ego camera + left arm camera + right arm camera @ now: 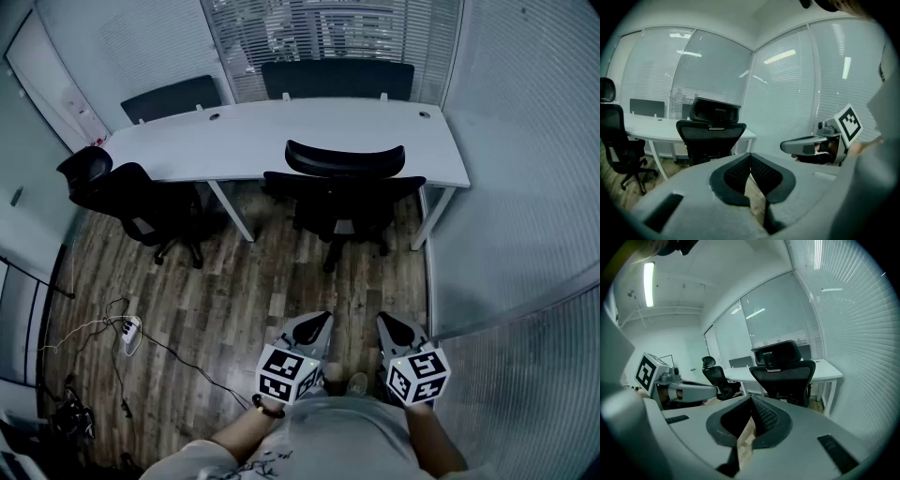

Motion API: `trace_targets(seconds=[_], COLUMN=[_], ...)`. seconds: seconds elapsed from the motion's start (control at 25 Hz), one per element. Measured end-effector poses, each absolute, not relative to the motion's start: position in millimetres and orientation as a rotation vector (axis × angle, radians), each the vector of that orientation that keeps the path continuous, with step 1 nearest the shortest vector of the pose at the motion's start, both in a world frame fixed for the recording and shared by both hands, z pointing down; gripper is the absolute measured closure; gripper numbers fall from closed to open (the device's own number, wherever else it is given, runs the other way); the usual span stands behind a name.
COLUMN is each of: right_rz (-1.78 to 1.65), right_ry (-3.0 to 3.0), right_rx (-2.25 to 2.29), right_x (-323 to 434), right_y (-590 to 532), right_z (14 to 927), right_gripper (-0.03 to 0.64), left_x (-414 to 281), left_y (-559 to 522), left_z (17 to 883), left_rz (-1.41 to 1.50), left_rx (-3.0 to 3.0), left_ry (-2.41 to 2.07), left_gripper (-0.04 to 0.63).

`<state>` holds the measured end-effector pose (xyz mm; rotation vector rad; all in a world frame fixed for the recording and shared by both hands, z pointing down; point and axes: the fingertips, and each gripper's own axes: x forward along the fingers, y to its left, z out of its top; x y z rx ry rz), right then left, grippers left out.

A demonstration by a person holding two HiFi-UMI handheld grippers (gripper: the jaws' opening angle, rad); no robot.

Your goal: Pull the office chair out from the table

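Closed and empty, left gripper [321,322] and right gripper [385,322] hang well short of the office chair [343,187] tucked at the table [234,141]; arriving shut, they may only nudge it further under

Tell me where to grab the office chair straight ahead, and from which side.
Probably the backrest top edge, below the headrest, approached from the floor side: the office chair shows you its back, seat tucked toward the table. The left gripper and right gripper are shut, so open one first.
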<state>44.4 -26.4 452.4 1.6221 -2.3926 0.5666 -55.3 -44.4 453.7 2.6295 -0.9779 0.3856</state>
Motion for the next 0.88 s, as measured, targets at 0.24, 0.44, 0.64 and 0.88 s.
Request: trace_targets(seconds=[0.24, 0.44, 0.64, 0.88], right_rz=[0.565, 0.567, 0.574, 0.548], right_ry=[-2.388, -2.391, -2.39, -2.425], right_rx=[1.62, 1.619, 1.623, 1.651], right_x=[42.1, 44.7, 47.3, 57.7], right_y=[-22.0, -19.4, -16.1, -15.7], right_z=[451.1, 453.1, 453.2, 446.1], right_gripper=[0.612, 0.612, 0.612, 0.612], left_x=[-58.3, -56.7, -54.6, -44.0], left_y=[-40.3, -36.3, -32.2, -33.0], left_z=[451.7, 456.2, 456.5, 453.9], left_rz=[0.385, 0.395, 0.396, 0.386], left_rx=[2.627, 2.619, 2.615, 2.624], left_ry=[-0.981, -0.981, -0.982, -0.99], left_gripper=[0.584, 0.584, 0.584, 0.584])
